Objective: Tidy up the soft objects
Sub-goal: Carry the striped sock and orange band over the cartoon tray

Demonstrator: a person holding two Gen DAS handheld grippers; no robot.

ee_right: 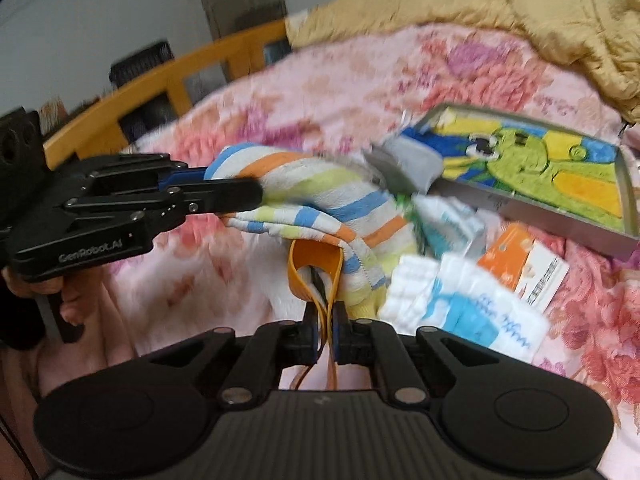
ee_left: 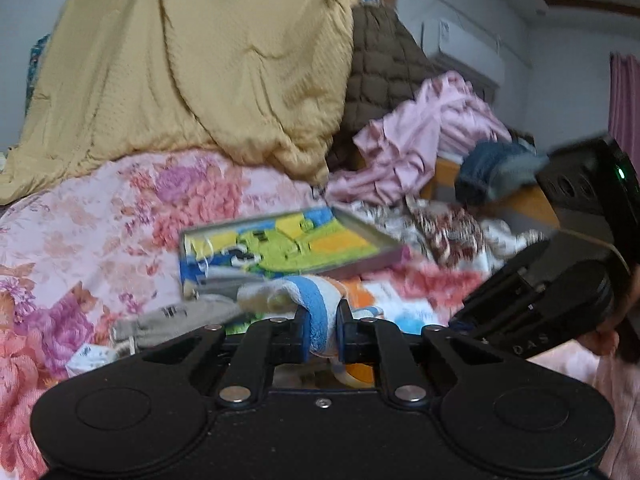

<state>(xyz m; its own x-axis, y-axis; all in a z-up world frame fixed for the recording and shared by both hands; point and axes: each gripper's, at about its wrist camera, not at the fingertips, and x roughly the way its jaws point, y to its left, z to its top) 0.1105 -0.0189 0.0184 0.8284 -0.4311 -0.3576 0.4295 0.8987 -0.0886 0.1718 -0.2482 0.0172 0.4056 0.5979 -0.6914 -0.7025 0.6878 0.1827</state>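
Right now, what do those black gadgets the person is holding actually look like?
Each hand-held gripper is matte black, with two round discs at its base, silver rivets and blue-lined fingers. The left one carries white "GenRobot.AI" lettering; the right one has a ribbed top. A green light glows on its casing.

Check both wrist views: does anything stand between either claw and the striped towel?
Nothing does. The left claw is already shut on the striped towel, and the right claw is shut on its orange loop.
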